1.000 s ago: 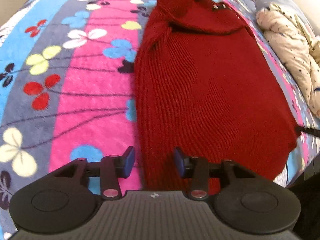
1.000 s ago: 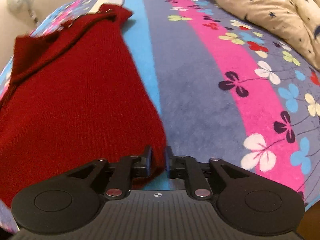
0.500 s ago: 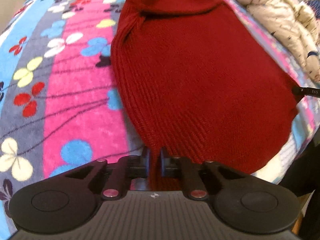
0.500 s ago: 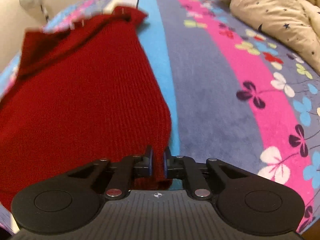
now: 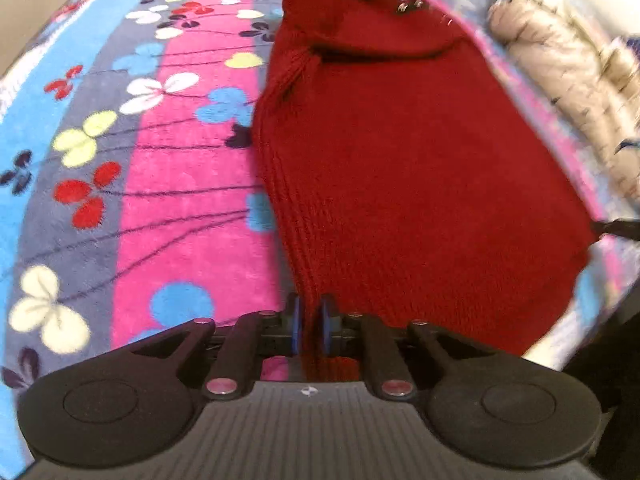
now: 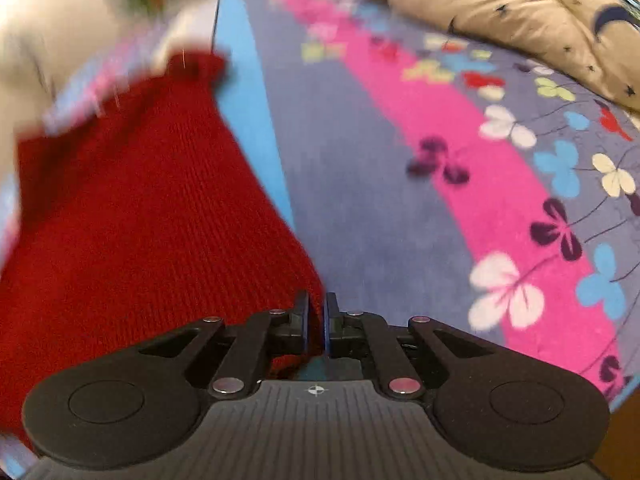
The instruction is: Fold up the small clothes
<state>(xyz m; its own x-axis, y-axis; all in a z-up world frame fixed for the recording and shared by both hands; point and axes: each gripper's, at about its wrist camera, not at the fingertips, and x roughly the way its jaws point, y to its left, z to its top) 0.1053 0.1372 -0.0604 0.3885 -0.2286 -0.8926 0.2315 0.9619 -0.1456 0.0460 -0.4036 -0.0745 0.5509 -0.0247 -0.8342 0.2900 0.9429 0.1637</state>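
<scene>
Sweater (image 5: 420,168), a dark red knit, lay spread on a bed covered by a striped blanket (image 5: 180,208) printed with clover-shaped flowers in pink, blue and grey bands. In the left wrist view the garment filled the centre and right of the picture, with its bunched collar end farthest from the camera and its hem nearest.

Left tongs (image 5: 309,326) were clamped on the near left corner of the hem. A ribbed fold of knit passed between the two blue pads, which pressed on it from both sides. The jaws had just eased apart slightly after closing, with the fabric remaining between them.

Right tongs (image 6: 316,324) were clamped on the opposite near corner of the hem. In the right wrist view the sweater (image 6: 132,220) occupied the left half of the picture, and its right edge ran down into the narrow slit between the pads. The jaws stood almost fully together on that thin edge.

Between the two gripped corners the hem hung slightly raised off the blanket (image 6: 400,220). A beige quilt (image 6: 520,12) with dark stars lay bunched at the far side of the bed, well apart from the sweater. The far part of the right wrist view was blurred.
</scene>
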